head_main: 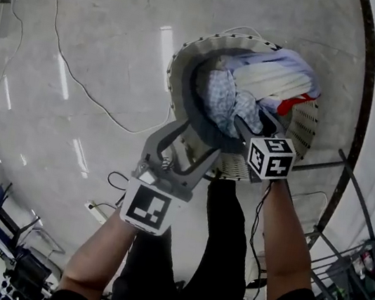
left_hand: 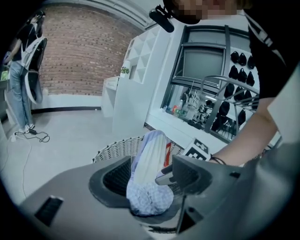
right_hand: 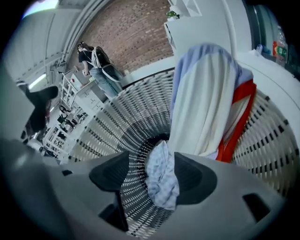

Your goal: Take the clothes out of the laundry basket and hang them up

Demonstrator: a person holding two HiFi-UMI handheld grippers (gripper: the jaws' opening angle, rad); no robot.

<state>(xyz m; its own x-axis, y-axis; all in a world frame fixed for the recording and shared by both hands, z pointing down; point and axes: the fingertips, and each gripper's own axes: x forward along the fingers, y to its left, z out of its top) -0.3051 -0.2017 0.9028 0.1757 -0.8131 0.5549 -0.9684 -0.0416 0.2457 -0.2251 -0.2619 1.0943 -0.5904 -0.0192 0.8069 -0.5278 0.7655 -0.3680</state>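
Note:
A white wicker laundry basket stands on the floor below me, filled with clothes. On top lie a blue checked garment, a white and lavender cloth and a red piece. My left gripper reaches over the basket's near rim. Its jaws stand wide around the checked garment without pressing on it. My right gripper is down among the clothes. A fold of checked cloth hangs between its open jaws against the right pad, and bare basket weave shows beside the left pad.
Cables trail over the grey floor left of the basket. A metal rack with thin bars stands to the right. A person stands far off by a brick wall, and a white shelf unit rises behind the basket.

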